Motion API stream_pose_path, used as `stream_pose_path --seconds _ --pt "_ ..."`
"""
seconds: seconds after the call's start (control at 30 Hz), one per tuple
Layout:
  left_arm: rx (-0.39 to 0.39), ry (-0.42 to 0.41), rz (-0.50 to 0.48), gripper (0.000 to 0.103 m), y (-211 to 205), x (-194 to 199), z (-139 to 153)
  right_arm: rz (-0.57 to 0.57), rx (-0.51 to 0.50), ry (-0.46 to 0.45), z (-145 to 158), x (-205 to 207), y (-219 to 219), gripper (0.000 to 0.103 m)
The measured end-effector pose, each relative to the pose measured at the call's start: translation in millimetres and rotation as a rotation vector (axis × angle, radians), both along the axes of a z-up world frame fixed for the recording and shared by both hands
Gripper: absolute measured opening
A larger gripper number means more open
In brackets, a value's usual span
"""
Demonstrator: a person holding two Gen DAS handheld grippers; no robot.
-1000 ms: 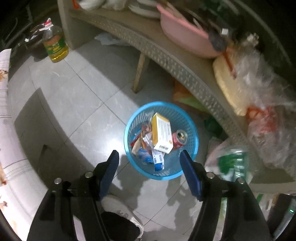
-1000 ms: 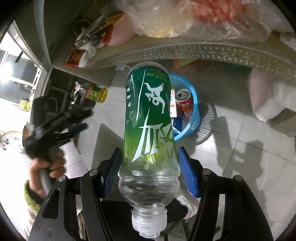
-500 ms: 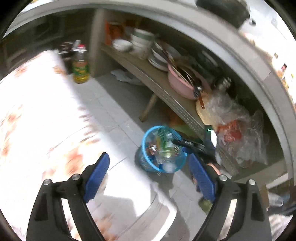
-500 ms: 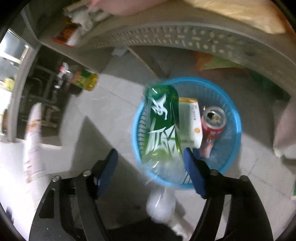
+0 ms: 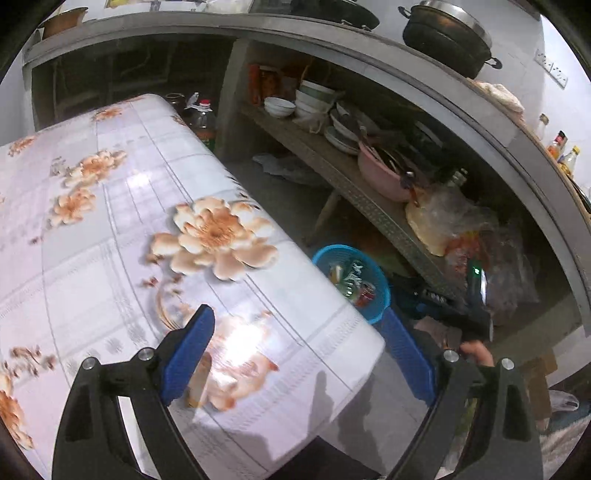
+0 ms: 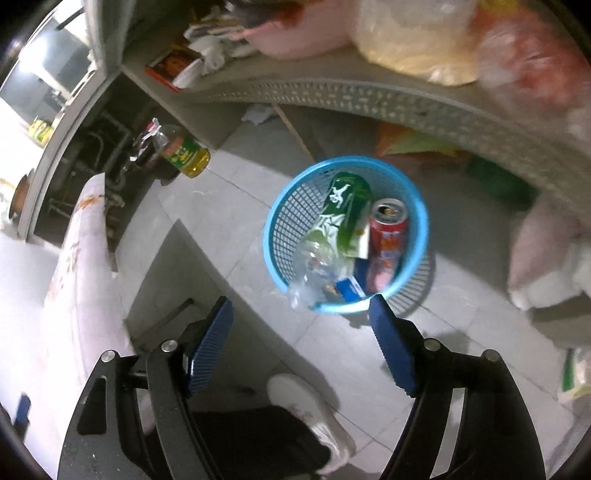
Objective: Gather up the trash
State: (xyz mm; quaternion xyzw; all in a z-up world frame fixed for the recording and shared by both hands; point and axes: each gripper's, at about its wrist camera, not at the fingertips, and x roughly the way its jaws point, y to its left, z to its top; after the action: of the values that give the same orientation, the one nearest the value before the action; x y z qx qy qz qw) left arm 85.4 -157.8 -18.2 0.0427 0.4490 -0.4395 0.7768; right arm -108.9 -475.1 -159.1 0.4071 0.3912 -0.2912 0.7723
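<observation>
A blue mesh trash basket (image 6: 280, 225) stands on the tiled floor below a shelf. In it lie a green-labelled plastic bottle (image 6: 338, 216), a red can (image 6: 386, 240) and small boxes. My right gripper (image 6: 301, 336) is open and empty, just above and in front of the basket. My left gripper (image 5: 299, 354) is open and empty, raised over the floral tablecloth (image 5: 110, 229). The basket (image 5: 380, 291) shows small beyond the table's edge in the left wrist view, with the right gripper (image 5: 443, 306) beside it.
A perforated shelf (image 6: 351, 99) holds a pink basin (image 5: 380, 173), bowls and plastic bags. An oil bottle (image 6: 184, 155) stands on the floor at the left. My white shoe (image 6: 306, 410) is below the right gripper. A black pot (image 5: 443, 33) sits on the counter.
The right gripper let go of the green bottle, which now lies in the basket, and pulled back. The left gripper rose from over the basket to above the table.
</observation>
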Motion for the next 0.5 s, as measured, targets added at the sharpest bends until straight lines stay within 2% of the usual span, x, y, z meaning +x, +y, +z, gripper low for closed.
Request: stream_pose_path --seconds 0.17,0.27,0.37,0.5 --pt "-0.03 -0.049 0.01 0.097 3 -23 9 0.055 -0.166 -0.018 47 -8 46 0.084" --pt "-0.044 -0.085 0.04 0.097 9 -32 17 0.108 -0.281 -0.092 83 -12 77 0.094" --pt "-0.048 -0.098 0.082 0.097 16 -39 25 0.135 -0.37 -0.191 121 -14 107 0.095" --pt "0.002 -0.148 0.193 0.097 29 -47 36 0.173 -0.517 -0.251 155 -16 142 0.095"
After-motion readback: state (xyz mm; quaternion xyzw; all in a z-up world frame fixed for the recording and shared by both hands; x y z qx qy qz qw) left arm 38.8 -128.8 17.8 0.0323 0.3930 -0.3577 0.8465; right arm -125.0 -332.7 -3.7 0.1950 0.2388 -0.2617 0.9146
